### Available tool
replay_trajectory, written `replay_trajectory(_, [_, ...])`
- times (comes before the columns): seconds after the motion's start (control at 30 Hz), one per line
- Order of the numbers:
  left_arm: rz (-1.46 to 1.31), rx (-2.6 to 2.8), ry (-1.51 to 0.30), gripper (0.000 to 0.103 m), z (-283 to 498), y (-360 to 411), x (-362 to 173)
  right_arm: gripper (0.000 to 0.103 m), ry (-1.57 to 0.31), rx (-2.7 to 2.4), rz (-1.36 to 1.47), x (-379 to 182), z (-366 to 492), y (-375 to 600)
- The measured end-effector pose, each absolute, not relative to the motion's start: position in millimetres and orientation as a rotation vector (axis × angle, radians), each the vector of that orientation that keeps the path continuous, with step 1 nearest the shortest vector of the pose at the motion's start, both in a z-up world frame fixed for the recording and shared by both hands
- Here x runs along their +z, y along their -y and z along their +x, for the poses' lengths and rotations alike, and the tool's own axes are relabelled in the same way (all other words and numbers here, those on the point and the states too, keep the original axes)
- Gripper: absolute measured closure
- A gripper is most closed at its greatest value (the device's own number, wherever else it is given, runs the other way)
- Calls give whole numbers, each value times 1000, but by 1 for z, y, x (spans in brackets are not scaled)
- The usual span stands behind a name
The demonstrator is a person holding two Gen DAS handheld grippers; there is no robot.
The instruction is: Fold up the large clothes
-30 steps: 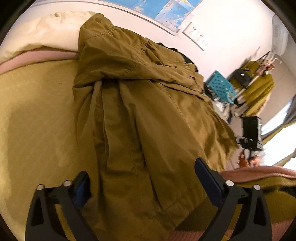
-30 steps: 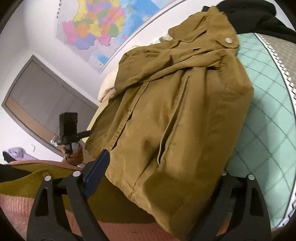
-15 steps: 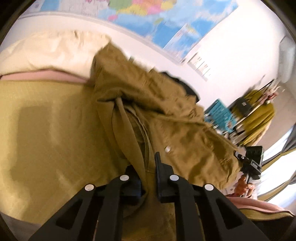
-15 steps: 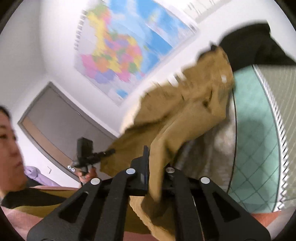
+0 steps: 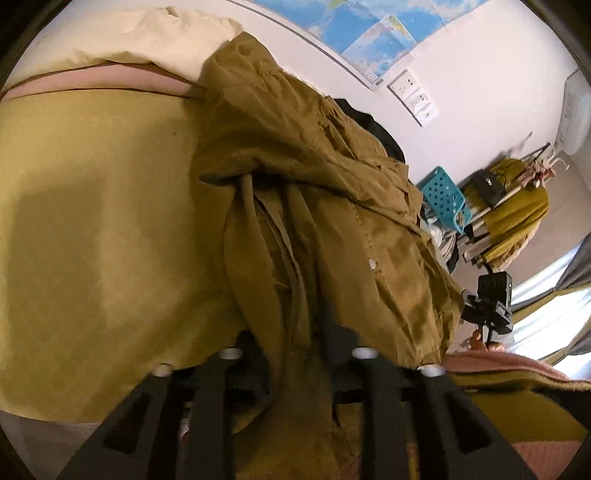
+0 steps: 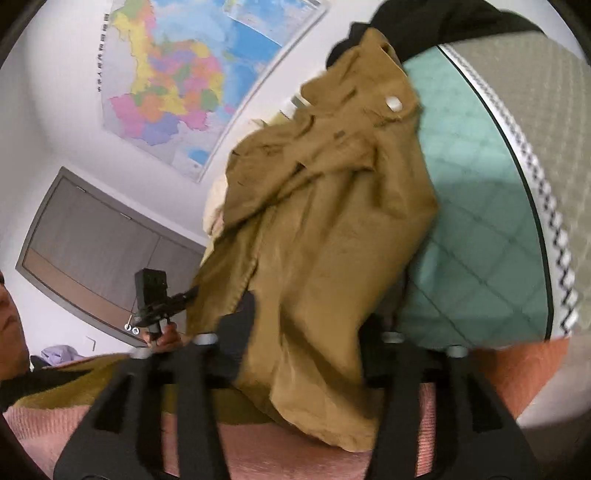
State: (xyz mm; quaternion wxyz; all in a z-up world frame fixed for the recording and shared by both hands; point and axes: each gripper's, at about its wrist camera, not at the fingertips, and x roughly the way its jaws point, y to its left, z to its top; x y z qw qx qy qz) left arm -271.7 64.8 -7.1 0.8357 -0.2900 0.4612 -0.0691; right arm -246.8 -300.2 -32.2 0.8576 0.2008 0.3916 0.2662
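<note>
A large olive-brown jacket lies crumpled lengthwise on a yellow-green bed cover. My left gripper has its fingers partly apart, with a bunched fold of the jacket's hem running between them. In the right wrist view the same jacket hangs across the frame over a teal quilted cover. My right gripper stands wider apart, with the jacket's lower edge draped between its fingers. The fingertips are partly hidden by cloth in both views.
A cream pillow and pink sheet edge lie at the bed's head. A dark garment lies beyond the jacket's collar. A teal crate and a clothes rack stand by the wall. A pink blanket lies below my right gripper.
Both grippers closed on the jacket's hem half a second ago and have since spread partly apart. The jacket has settled lower and spread out again.
</note>
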Motion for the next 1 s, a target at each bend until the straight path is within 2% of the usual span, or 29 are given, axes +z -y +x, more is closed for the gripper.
replay_trajectory(0.03, [-588, -131, -1001, 54, -270, -63, -9, 39, -830, 570, 427, -35, -248, 301])
replay_trajectory(0.07, [-577, -137, -1025, 53, -269, -59, -13, 30, -846, 579, 412, -39, -249, 298])
replay_trajectory(0.1, [-568, -147, -1031, 49, -268, -57, -14, 27, -865, 585, 392, -43, -250, 295])
replay_trajectory(0.17, [-560, -162, -1023, 46, -267, -54, -11, 30, -897, 601, 387, -52, -251, 292])
replay_trajectory(0.2, [-570, -166, -1026, 49, -267, -55, -11, 46, -909, 624, 399, -56, -252, 290])
replay_trajectory(0.23, [-590, -179, -1029, 56, -267, -56, -12, 57, -912, 652, 407, -58, -252, 286])
replay_trajectory(0.27, [-607, -191, -1037, 78, -268, -56, -14, 77, -904, 678, 406, -58, -254, 282])
replay_trajectory(0.3, [-608, -178, -1045, 91, -268, -54, -13, 87, -885, 703, 401, -54, -256, 278])
replay_trajectory(0.63, [-648, -151, -834, 94, -266, -68, 61, 93, -615, 763, 389, 37, -265, 270])
replay_trajectory(0.83, [-768, -135, -820, 94, -247, -98, 70, 94, -538, 748, 422, 72, -235, 281])
replay_trajectory(1.0, [-750, -106, -820, 93, -214, -108, 87, 94, -517, 728, 455, 92, -196, 284])
